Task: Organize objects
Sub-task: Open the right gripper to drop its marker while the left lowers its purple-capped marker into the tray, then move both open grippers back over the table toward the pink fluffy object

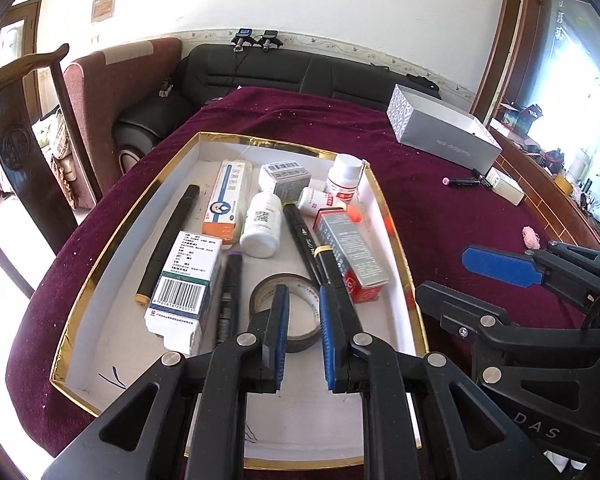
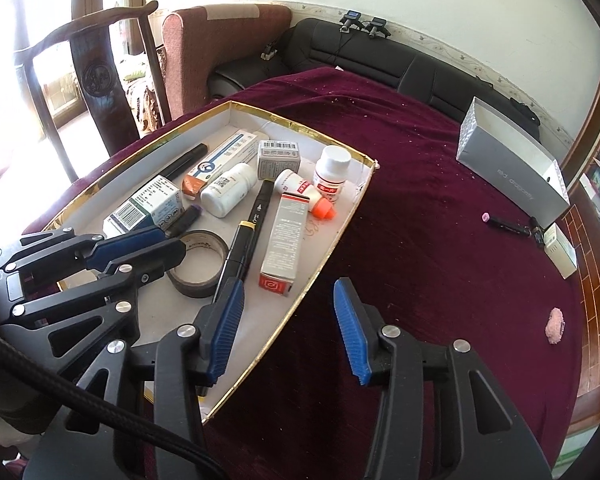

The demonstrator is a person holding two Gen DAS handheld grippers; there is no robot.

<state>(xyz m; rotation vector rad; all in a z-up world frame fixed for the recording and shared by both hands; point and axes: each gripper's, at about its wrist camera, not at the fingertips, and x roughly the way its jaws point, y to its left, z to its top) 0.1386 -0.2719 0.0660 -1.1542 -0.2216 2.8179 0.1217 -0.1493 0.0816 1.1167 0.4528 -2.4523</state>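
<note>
A white tray with a gold rim (image 1: pixel 100 344) lies on the dark red cloth. It holds several medicine boxes, white bottles (image 1: pixel 262 224), black markers and a roll of dark tape (image 1: pixel 260 294). My left gripper (image 1: pixel 304 292) hangs shut just above the tape roll, with nothing held. It also shows at the left of the right wrist view, as the left gripper (image 2: pixel 172 240). My right gripper (image 2: pixel 288 288) is open and empty over the tray's right rim (image 2: pixel 240 118), near a yellow-banded marker (image 2: pixel 244 240) and a red and grey box (image 2: pixel 284 232).
On the cloth to the right of the tray lie a long grey box (image 2: pixel 512 176), a black marker with a pink cap (image 2: pixel 508 222), a small white box (image 2: pixel 560 250) and a pink lump (image 2: pixel 555 326). A black sofa and a wooden chair stand behind the table.
</note>
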